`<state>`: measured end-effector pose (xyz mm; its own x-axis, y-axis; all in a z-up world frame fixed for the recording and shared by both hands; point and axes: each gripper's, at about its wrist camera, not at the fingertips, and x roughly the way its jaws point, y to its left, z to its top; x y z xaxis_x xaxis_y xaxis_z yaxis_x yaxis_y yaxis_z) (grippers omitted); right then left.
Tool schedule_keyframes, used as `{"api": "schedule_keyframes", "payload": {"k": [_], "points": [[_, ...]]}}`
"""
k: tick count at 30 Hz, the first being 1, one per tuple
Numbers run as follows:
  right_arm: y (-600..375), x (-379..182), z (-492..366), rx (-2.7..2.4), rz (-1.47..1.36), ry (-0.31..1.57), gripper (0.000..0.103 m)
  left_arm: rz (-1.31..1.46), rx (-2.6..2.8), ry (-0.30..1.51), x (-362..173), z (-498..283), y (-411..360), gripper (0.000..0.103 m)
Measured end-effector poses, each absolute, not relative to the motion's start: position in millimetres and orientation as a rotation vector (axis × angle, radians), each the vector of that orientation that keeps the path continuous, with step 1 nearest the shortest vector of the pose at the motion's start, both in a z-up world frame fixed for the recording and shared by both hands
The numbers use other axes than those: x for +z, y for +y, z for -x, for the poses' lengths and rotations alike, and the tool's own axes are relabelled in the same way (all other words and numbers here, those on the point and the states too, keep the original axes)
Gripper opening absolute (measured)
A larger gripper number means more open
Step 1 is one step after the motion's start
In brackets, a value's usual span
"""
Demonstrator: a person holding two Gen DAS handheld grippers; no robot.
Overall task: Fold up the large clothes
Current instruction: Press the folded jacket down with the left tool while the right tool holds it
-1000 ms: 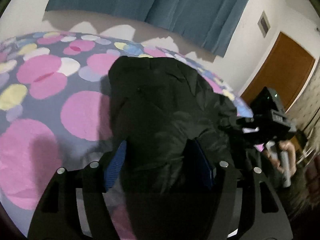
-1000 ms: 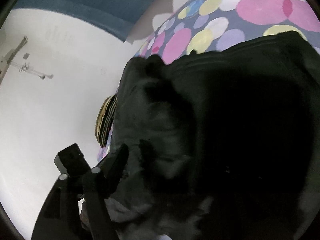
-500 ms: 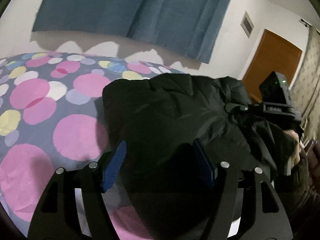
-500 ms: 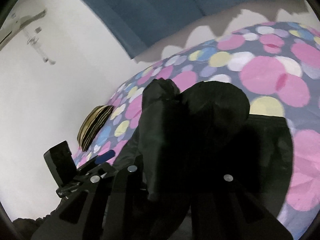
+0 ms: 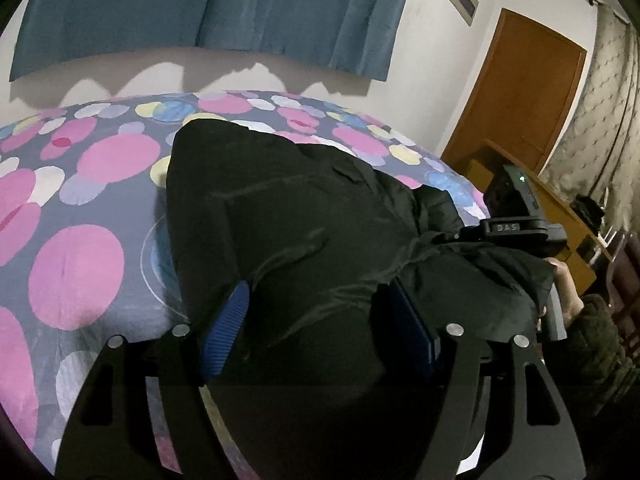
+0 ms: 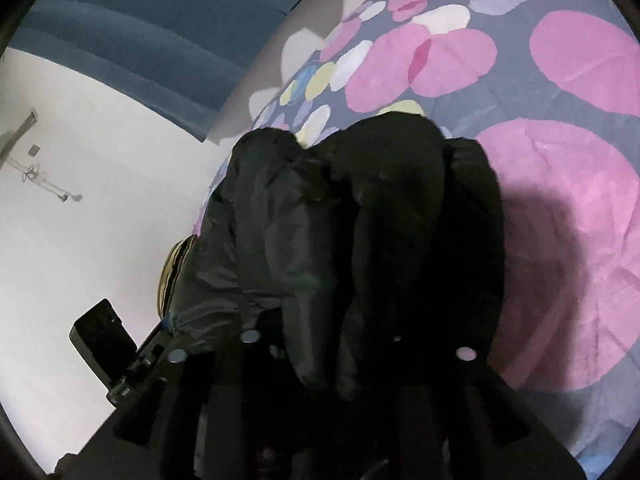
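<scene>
A large black padded jacket (image 5: 288, 220) lies bunched on a bed with a grey cover of pink, yellow and blue circles (image 5: 76, 268). My left gripper (image 5: 316, 320) has its blue pads (image 5: 224, 332) spread wide, with a thick fold of the jacket bulging between them. My right gripper (image 6: 352, 360) is buried in the jacket (image 6: 360, 240), which hangs in folds over its fingers; the pads are hidden. The right gripper also shows in the left wrist view (image 5: 516, 224), at the jacket's right end.
Blue curtain (image 5: 224, 12) and white wall behind the bed. A brown door (image 5: 520, 92) and wooden furniture (image 5: 560, 208) stand at the right. A striped yellow cushion (image 6: 172, 276) lies at the bed's far edge. The left gripper's camera block (image 6: 104, 344) shows in the right wrist view.
Both grippers have lifted and carried the jacket's near edge over the rest of it. The right wrist view has swung and tilted; the jacket now hangs bunched over the right fingers.
</scene>
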<state>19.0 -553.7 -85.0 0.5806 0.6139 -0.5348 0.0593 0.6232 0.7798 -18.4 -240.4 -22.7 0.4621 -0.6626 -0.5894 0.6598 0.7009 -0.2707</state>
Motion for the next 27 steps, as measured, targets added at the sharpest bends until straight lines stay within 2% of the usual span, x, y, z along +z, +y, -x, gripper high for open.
{"api": "schedule_keyframes", "payload": {"k": [1,5,8,11,13,17,19,24,27], "points": [[-554,-81,-18,0.363,-0.846,0.919,0.032,0.005,-0.812,0.731,-23,18,-240,0.071],[-559,-44,1,0.248,-0.722,0.922,0.033,-0.002,-0.795,0.744,-23,17,-240,0.071],[-560,-7,21,0.17,-0.645,0.855,0.036,0.003,-0.785,0.749,-24,14,-240,0.071],[-540,25,31,0.276,-0.614,0.796,0.036,-0.006,-0.784,0.745,-24,16,-243,0.071],[-519,30,31,0.397,-0.594,0.822,0.036,-0.009,-0.781,0.744,-24,17,-244,0.071],[-495,1,21,0.398,-0.523,0.979,0.036,-0.007,-0.781,0.748,-23,17,-244,0.071],[-496,-29,19,0.342,-0.508,1.069,0.031,-0.006,-0.79,0.749,-25,17,-243,0.071],[-502,-70,19,0.331,-0.568,1.086,0.017,-0.047,-0.79,0.739,-30,19,-250,0.071],[-502,-74,19,0.323,-0.575,1.075,0.017,-0.038,-0.785,0.745,-34,16,-250,0.071]]}}
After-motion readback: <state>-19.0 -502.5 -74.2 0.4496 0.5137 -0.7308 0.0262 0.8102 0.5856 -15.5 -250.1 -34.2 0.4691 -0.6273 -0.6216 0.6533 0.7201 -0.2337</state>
